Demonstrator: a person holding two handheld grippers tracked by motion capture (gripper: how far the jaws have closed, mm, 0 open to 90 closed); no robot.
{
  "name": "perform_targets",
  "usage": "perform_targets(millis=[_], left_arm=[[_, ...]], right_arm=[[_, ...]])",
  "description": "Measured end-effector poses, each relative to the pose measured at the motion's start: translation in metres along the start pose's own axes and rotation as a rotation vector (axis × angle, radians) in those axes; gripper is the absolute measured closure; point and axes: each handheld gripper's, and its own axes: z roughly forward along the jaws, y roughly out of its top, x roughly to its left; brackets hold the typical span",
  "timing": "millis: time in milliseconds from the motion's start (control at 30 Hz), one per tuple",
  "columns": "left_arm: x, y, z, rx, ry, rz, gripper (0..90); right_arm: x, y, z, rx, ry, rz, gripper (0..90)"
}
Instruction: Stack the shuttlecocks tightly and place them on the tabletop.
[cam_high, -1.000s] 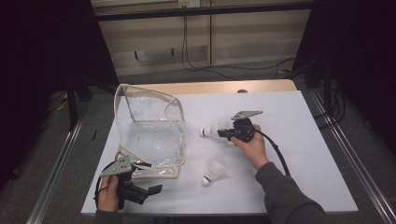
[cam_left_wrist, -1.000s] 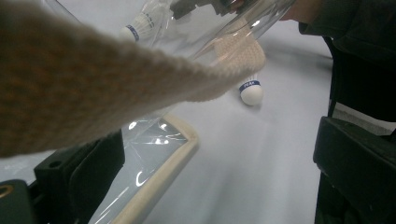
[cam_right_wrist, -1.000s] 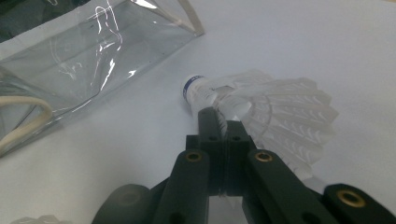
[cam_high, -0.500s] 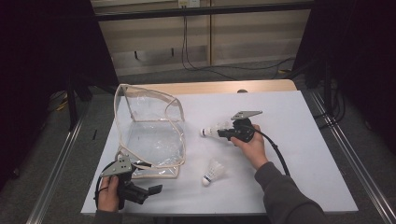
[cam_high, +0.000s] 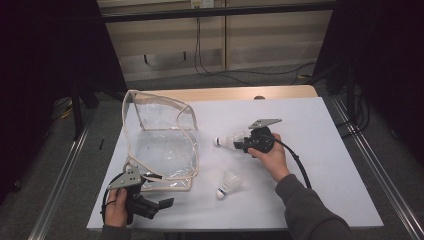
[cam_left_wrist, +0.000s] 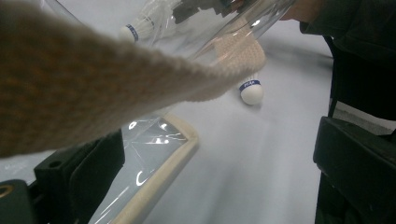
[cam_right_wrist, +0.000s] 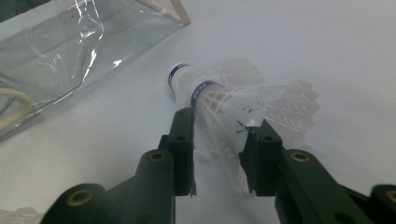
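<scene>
White tabletop (cam_high: 320, 150) under dark curtains — my right gripper (cam_high: 243, 143) has just been easing its jaws apart, one shuttlecock (cam_right_wrist: 233, 109) lying loosely between them. My left gripper (cam_high: 162, 204), jaws apart, waits near the clear bag (cam_high: 160, 145), a second shuttlecock (cam_high: 227, 185) just right of it.

Two black hand-held grippers, each carried in a bare hand

The left hand-held gripper (cam_high: 162, 203) and the right hand-held gripper (cam_high: 239, 144) are matt black — each topped by a grey three-cornered plate dotted with small holes. A black cable trails from the right one along a dark grey sleeve (cam_high: 310, 215). Seen close in the right gripper view, its blocky black jaws carry brass-coloured screw eyelets; the left gripper view shows the same thick black jaw blocks and one brass eyelet.
</scene>
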Motion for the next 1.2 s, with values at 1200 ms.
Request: perform_targets(millis=[1200], left_arm=[[0.0, 0.0, 0.0, 0.001, 0.003, 0.0, 2.1]], right_arm=[[-0.001, -0.013, -0.01, 0.023, 0.029, -0.029, 84.7]])
